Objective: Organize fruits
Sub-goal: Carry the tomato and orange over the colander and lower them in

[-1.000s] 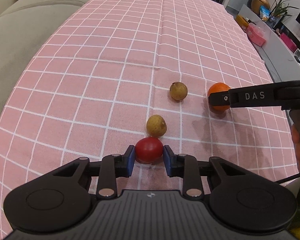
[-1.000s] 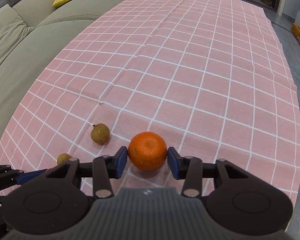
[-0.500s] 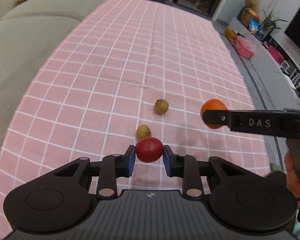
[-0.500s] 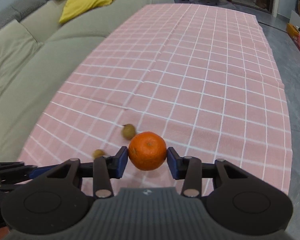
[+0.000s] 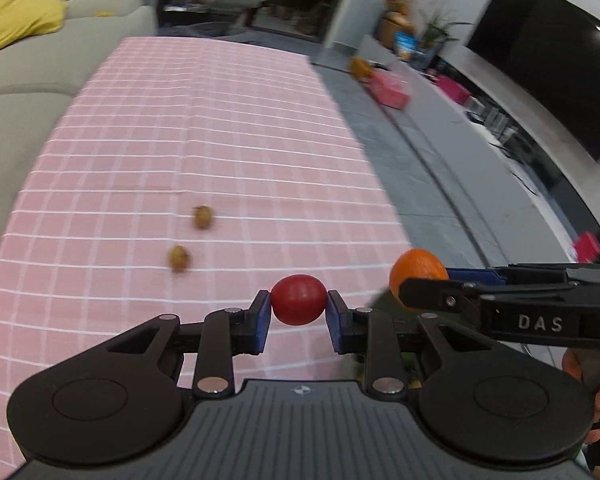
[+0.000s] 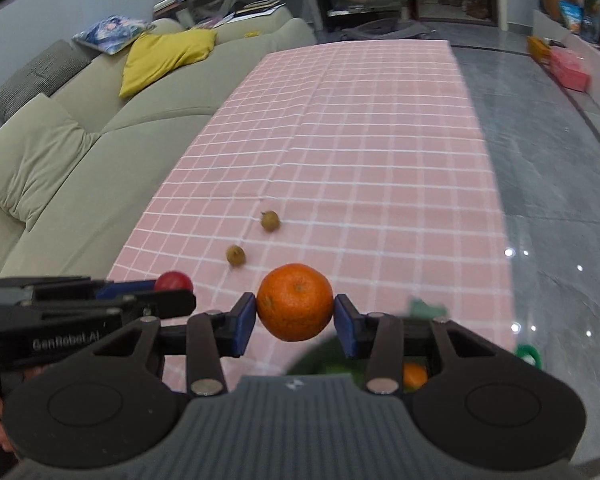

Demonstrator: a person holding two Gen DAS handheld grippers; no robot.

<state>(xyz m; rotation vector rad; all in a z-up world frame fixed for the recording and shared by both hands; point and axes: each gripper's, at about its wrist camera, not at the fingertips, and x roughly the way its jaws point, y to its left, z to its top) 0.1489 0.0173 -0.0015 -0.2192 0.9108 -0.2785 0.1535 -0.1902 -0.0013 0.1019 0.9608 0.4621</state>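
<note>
Both fruits are up off the cloth now
Left gripper clamps the red fruit, right gripper clamps the orange; probably basket-bound.

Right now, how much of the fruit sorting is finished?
Partly. A green container near the cloth's edge seems to hold an orange fruit already. In hand: the left hand-held gripper grips a red fruit, the right hand-held gripper an orange. Two small brown fruits remain on the pink cloth.
</note>
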